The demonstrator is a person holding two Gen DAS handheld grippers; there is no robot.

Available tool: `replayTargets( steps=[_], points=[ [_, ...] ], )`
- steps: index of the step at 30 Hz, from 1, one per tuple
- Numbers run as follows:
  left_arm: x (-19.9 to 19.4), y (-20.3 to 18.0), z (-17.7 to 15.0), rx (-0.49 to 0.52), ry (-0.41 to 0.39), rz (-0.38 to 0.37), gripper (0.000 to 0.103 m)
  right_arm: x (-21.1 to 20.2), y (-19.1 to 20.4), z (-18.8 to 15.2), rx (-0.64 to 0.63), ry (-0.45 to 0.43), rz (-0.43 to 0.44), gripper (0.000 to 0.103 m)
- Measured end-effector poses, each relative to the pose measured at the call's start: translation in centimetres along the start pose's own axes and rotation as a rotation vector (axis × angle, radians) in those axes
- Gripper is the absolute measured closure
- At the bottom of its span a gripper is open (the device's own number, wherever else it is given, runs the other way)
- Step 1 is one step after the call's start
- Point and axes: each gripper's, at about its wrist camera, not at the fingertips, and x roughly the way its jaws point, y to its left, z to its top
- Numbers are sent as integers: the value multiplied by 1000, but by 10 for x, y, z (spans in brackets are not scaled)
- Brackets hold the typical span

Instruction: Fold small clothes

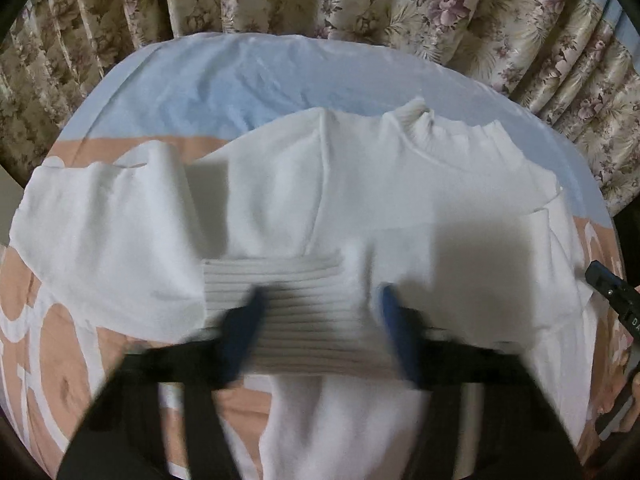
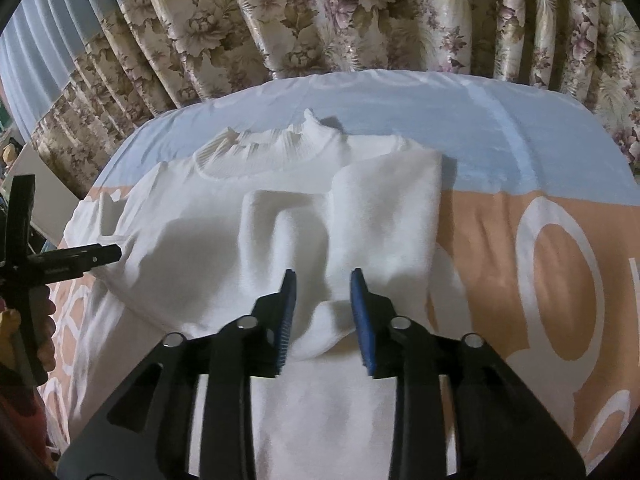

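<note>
Letters "DA", perhaps cut off, mark the right hand-held gripper (image 1: 612, 296).

Both wrist views look steeply down, close over the white sweater (image 1: 400, 200) they share, toward the curtain (image 2: 360, 12).

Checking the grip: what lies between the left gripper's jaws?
The sweater's ribbed cuff, in the left wrist view; contact is too blurred to judge.

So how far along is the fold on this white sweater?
Partway. The white sweater lies flat on the bedsheet, with the right sleeve already folded in. The left hand-held gripper, open, straddles the ribbed cuff; the left sleeve is still spread out. Body folds remain.
</note>
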Motion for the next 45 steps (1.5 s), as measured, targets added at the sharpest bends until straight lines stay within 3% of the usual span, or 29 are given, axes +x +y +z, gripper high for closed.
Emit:
replayTargets(
  steps=[1, 2, 7, 14, 17, 19, 24, 26, 27, 29, 30, 31, 35, 39, 40, 42, 43, 44, 45],
  points=[
    [3, 2, 1, -6, 17, -19, 93, 0, -2, 1, 3, -3, -6, 65],
    [9, 5, 1, -10, 48, -39, 96, -1, -7, 2, 11, -5, -13, 63],
    [8, 5, 2, -5, 43, -57, 101, 1, -30, 12, 49, -13, -53, 48],
    [5, 5, 10, -7, 14, -62, 102, 25, -41, 29, 13, 25, -80, 46],
    [7, 4, 12, -4, 11, -57, 102, 36, -41, 36, -1, 37, -73, 53],
    [7, 6, 10, -9, 13, -60, 102, 48, -41, 39, -1, 69, -75, 69],
    [-2, 17, 1, -28, -19, -60, 101, 51, -36, 40, -38, 51, -97, 94],
    [-8, 21, -3, -28, -34, -49, 100, 46, -37, 39, -37, 21, -113, 95],
    [-10, 22, -4, -30, -39, -47, 94, 46, -40, 38, -24, 22, -112, 95],
    [-18, 26, -5, -41, -68, -25, 61, 45, -45, 37, -7, 22, -100, 94],
    [-23, 27, -6, -46, -88, -2, 36, 45, -45, 37, -3, 22, -98, 94],
    [-28, 28, -7, -48, -111, 20, 29, 44, -46, 37, -2, 23, -97, 94],
    [-33, 30, -8, -42, -119, 51, 24, 43, -44, 36, -4, 23, -97, 94],
    [-7, 38, -8, -71, -33, 11, 28, 44, -42, 36, -11, 23, -97, 94],
    [-3, 41, -10, -87, -22, -1, 39, 44, -42, 36, -10, 22, -98, 94],
    [1, 45, -10, -110, -14, 5, 49, 44, -42, 36, -12, 22, -99, 94],
    [-1, 46, -9, -114, -17, -7, 64, 44, -42, 36, -12, 22, -99, 94],
    [-2, 46, -7, -114, -19, -13, 70, 44, -42, 37, -13, 21, -100, 94],
    [-6, 46, -6, -111, -27, -16, 84, 44, -41, 36, -13, 21, -100, 94]
  ],
)
